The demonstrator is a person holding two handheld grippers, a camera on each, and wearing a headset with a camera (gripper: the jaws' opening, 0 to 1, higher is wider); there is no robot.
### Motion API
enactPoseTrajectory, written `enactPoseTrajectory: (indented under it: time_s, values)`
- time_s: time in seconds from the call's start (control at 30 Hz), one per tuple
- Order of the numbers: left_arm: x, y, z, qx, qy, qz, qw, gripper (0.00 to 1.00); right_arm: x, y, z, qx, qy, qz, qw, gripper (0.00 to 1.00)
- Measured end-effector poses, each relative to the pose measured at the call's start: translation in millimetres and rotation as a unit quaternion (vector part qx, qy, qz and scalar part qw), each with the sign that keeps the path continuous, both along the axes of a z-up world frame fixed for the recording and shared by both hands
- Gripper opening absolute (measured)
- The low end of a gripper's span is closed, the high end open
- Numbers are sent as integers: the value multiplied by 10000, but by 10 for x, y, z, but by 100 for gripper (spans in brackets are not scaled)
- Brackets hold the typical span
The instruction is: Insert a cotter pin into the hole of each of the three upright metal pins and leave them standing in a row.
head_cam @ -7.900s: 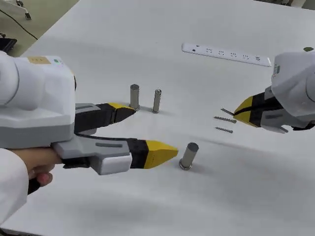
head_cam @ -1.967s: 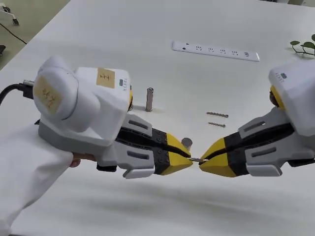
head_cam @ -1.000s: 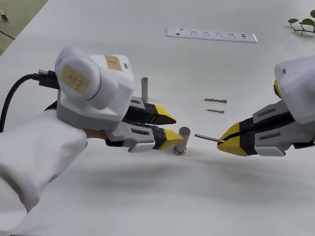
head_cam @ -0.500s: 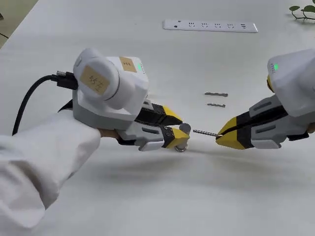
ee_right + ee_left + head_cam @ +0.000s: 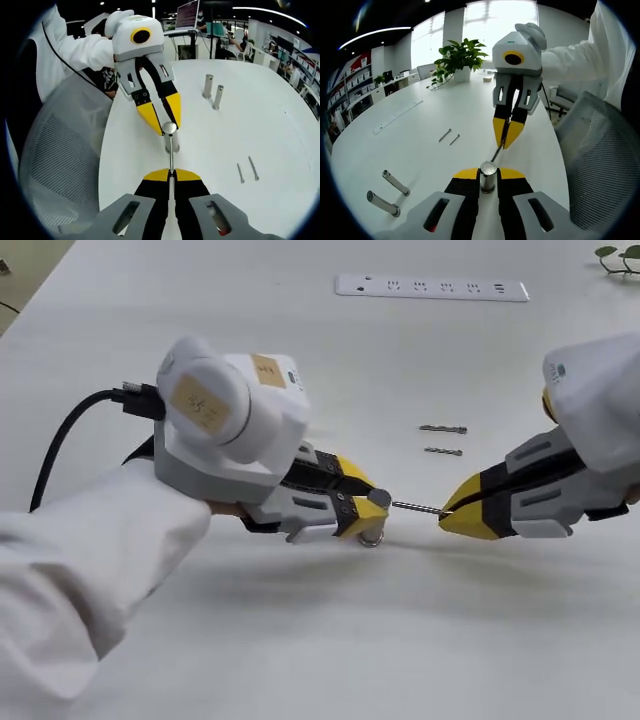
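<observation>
In the head view, the left tongs (image 5: 370,514) are clamped on a metal pin (image 5: 379,500) that stands upright near the middle of the white worktop (image 5: 300,640). The right tongs (image 5: 447,513) are on the right side, squeezed tight on a thin cotter pin (image 5: 418,507). The cotter pin sticks out sideways in the air, and its free end meets the top part of the metal pin. I cannot tell if it is in the hole. Two spare cotter pins (image 5: 443,429) lie side by side on the worktop, past the right tongs toward the far edge. A white power strip (image 5: 432,287) lies along the far edge. A black cable (image 5: 62,440) hangs from the back of the left tongs, and a white sleeve (image 5: 90,570) covers the arm that holds them. In the left gripper view, the two yellow-tipped jaws hug the metal pin, one on each side. The right tongs point at it from across the worktop. Two other metal pins (image 5: 395,182) stand close together off to the left, well apart from the held one. A green plant (image 5: 460,55) sits at the far end of the worktop. In the right gripper view, the jaws pinch the back end of the cotter pin, which points straight at the metal pin. The other metal pins stand upright farther back. A mesh chair (image 5: 60,160) is beside the worktop's left edge.
</observation>
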State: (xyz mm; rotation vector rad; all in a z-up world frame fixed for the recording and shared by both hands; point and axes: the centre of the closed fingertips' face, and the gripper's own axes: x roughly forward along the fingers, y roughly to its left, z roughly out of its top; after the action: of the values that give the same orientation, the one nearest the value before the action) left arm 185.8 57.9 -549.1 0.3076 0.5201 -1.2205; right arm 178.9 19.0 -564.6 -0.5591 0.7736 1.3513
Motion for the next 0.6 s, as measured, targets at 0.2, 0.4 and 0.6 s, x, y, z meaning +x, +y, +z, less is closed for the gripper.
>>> enactPoseTrajectory:
  time_s: [0.2, 0.4, 0.6]
  values:
    - [8, 1, -2, 8, -35, -6, 10000, 10, 10, 48, 13, -11, -6, 93, 10000, 0]
    - [18, -1, -4, 13, -45, 9, 10000, 10, 24, 102, 0, -72, -48, 212, 9997, 0]
    - [19, -2, -10, 10, -79, 12, 10000, 10, 67, 215, -4, -35, -51, 280, 9996, 0]
